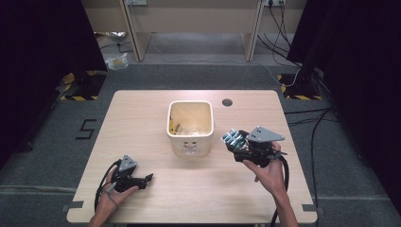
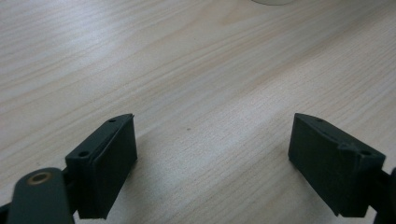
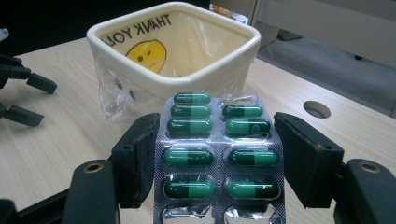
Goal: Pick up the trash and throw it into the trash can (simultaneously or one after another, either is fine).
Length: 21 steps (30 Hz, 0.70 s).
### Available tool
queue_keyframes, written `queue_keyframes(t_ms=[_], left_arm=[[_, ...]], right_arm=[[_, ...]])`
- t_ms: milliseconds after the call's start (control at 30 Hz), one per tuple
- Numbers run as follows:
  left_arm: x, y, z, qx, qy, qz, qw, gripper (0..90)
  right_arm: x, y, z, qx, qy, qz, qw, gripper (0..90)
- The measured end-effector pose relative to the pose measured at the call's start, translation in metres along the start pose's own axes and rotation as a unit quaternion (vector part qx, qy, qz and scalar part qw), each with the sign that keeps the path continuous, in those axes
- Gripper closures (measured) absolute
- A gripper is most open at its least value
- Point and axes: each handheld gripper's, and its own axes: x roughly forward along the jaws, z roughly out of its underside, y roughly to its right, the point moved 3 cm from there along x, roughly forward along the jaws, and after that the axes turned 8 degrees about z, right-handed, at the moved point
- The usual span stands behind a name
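The right gripper [image 3: 210, 158] pinches a blister pack [image 3: 217, 154] of green capsules by its edges, just beside the lined tub [image 1: 189, 126] mid-worktop. That thin foil could buckle and slip free. The left gripper [image 2: 212, 158] rests wide open and empty near the front-left corner.

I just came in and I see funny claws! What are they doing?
A person holds a gripper in each hand at a wooden table. The right gripper clamps a blister pack of green capsules beside a cream bin lined with a plastic bag. The left gripper rests open over bare table, holding nothing.
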Motion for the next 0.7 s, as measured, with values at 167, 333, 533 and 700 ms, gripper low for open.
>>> queue_keyframes(t_ms=[167, 333, 533, 700], left_arm=[[0.0, 0.0, 0.0, 0.0, 0.0, 0.0, 1.0, 14.2], [0.0, 0.0, 0.0, 0.0, 0.0, 0.0, 1.0, 14.2], [0.0, 0.0, 0.0, 0.0, 0.0, 0.0, 1.0, 14.2], [0.0, 0.0, 0.0, 0.0, 0.0, 0.0, 1.0, 14.2]], right_arm=[[0.002, -0.001, -0.004, -0.003, 0.001, -0.002, 1.0, 34.3], [0.003, -0.002, -0.009, -0.004, 0.006, -0.002, 1.0, 34.3], [0.004, 0.0, -0.013, -0.001, 0.006, -0.004, 1.0, 34.2], [0.007, 0.001, -0.013, -0.006, 0.003, -0.004, 1.0, 34.2]])
